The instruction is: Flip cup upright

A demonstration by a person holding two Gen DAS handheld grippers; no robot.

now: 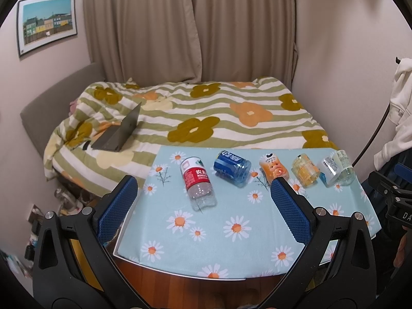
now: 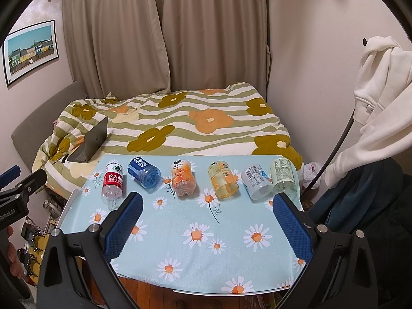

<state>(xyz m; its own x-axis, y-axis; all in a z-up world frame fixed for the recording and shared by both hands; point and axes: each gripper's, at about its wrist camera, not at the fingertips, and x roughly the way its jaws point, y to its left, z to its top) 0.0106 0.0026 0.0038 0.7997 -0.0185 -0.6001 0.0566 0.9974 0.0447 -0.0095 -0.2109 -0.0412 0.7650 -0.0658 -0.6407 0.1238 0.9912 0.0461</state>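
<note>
Several cut-bottle cups lie on their sides in a row along the far edge of the daisy-print table (image 1: 231,244) (image 2: 206,257). From the left: a red-label cup (image 1: 197,184) (image 2: 112,185), a blue cup (image 1: 231,168) (image 2: 144,172), an orange cup (image 1: 273,170) (image 2: 182,179), a yellow cup (image 1: 306,170) (image 2: 222,180), a white-blue cup (image 1: 328,171) (image 2: 257,181) and a pale green cup (image 1: 343,166) (image 2: 284,177). My left gripper (image 1: 203,193) is open and empty, short of the red-label cup. My right gripper (image 2: 207,209) is open and empty, short of the row.
A bed with a flowered quilt (image 1: 206,118) (image 2: 180,126) lies behind the table, with an open laptop (image 1: 121,131) (image 2: 92,139) on it. A white hoodie (image 2: 381,97) hangs at the right. Clutter lies on the floor at the left.
</note>
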